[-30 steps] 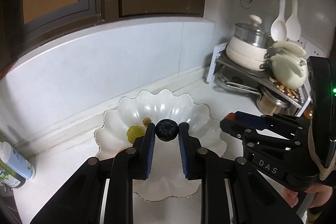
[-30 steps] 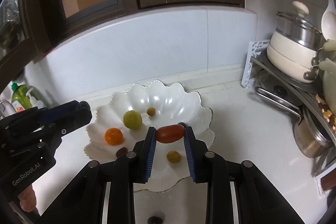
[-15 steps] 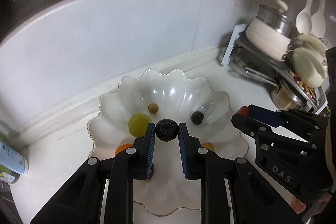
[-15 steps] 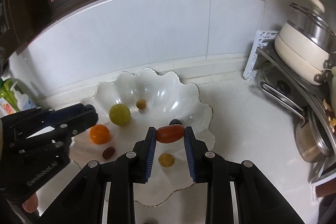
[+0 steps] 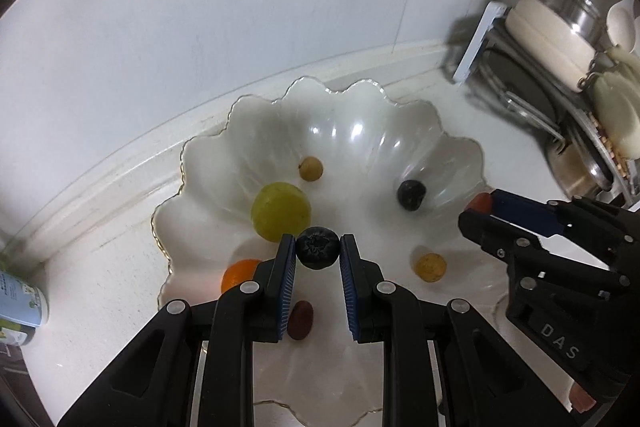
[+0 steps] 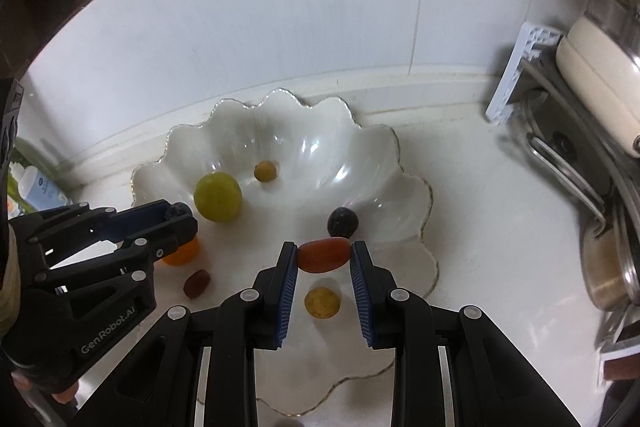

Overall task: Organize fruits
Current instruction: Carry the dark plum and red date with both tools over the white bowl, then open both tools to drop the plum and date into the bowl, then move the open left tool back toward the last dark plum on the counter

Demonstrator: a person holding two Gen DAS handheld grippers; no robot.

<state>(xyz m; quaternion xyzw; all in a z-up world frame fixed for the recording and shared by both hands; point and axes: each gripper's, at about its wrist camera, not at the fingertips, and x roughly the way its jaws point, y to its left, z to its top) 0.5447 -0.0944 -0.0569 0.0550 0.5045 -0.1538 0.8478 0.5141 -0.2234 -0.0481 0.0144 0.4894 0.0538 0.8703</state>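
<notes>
My left gripper (image 5: 318, 251) is shut on a dark blueberry (image 5: 317, 247) and holds it over the white scalloped bowl (image 5: 360, 107). My right gripper (image 6: 324, 255) is shut on a red oval tomato (image 6: 324, 255) over the same bowl (image 6: 280, 115). In the bowl lie a green grape (image 5: 280, 211), an orange fruit (image 5: 239, 273), a dark berry (image 5: 411, 195), two small yellow fruits (image 5: 311, 168) (image 5: 430, 267) and a dark red fruit (image 5: 301, 319). The right gripper shows at the right of the left wrist view (image 5: 478, 209), the left gripper at the left of the right wrist view (image 6: 178, 215).
A dish rack with a lidded pot (image 5: 556, 27) and pans stands at the right on the white counter. A bottle (image 5: 20, 303) lies at the left edge. The white tiled wall (image 6: 280, 27) is close behind the bowl.
Both grippers have moved forward and down toward the bowl, each still holding its fruit. The bowl looks larger and the view tilts more downward.
</notes>
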